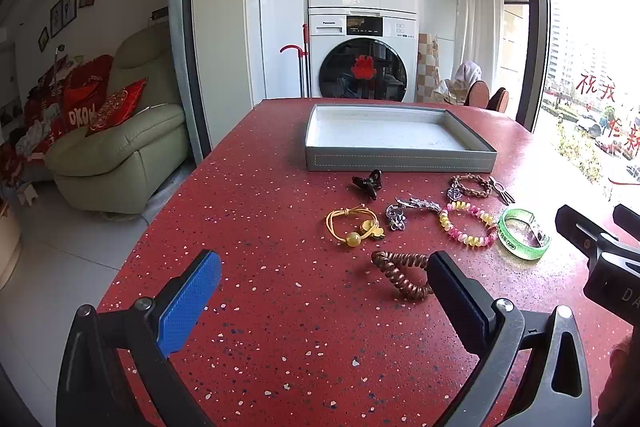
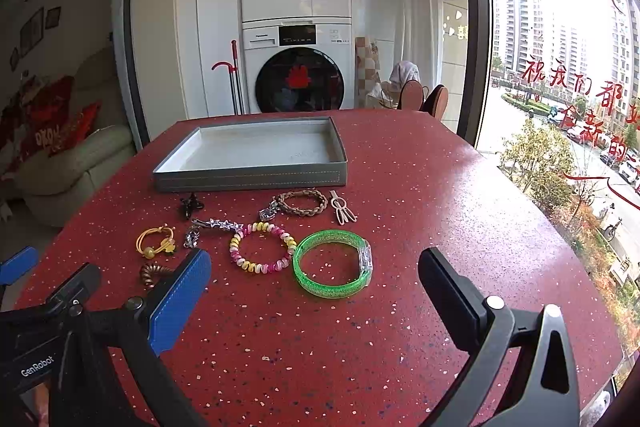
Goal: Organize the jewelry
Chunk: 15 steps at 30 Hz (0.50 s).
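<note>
Jewelry lay loose on the red speckled table (image 2: pixel 400 187), in front of the empty grey tray (image 2: pixel 256 173), presumably its destination. The left gripper (image 1: pixel 324 283) hung with jaws spread wide and nothing between them, angled down toward the brown spiral hair tie (image 1: pixel 400 275) just beside its right finger. The right gripper (image 2: pixel 316 277) was equally wide open and empty, lined up on the green bangle (image 2: pixel 332 263), likely its first pick. Behind these sat a pink-and-yellow bead bracelet (image 2: pixel 262 247), a yellow cord bracelet (image 2: pixel 157 241), a braided bracelet (image 2: pixel 301 202) and what looked like a small black claw clip (image 2: pixel 191 206).
</note>
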Motion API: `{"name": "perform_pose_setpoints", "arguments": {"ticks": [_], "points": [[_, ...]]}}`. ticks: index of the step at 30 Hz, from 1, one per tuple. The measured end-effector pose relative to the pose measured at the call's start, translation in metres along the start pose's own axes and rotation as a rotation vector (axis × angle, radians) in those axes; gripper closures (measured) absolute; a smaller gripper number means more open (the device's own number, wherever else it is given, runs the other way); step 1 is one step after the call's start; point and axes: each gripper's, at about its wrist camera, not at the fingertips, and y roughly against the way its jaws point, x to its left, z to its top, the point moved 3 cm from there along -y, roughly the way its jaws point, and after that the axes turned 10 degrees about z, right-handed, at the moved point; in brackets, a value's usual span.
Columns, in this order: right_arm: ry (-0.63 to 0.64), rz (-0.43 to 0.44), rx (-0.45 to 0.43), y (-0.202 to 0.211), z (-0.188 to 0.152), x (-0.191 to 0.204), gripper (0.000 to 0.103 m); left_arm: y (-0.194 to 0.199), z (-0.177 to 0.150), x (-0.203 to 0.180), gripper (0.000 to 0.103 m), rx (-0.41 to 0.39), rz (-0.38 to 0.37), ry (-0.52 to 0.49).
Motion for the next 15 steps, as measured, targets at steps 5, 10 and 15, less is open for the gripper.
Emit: {"name": "perform_pose_setpoints", "arguments": {"ticks": [5,10,15], "points": [[-0.002,0.0,0.0,-0.0007,0.0021,-0.0022,0.0,-0.0006,0.0006,0.0006,0.0,0.0,0.005,0.001],[-0.002,-0.001,-0.001,-0.0016,0.0017,0.0016,0.0,-0.0014,-0.0001,0.002,0.0,0.001,0.004,0.004],[-0.006,0.003,-0.002,-0.0001,-0.0003,0.0012,0.0,-0.0016,-0.0003,0.0018,0.0,0.002,0.004,0.005]]}}
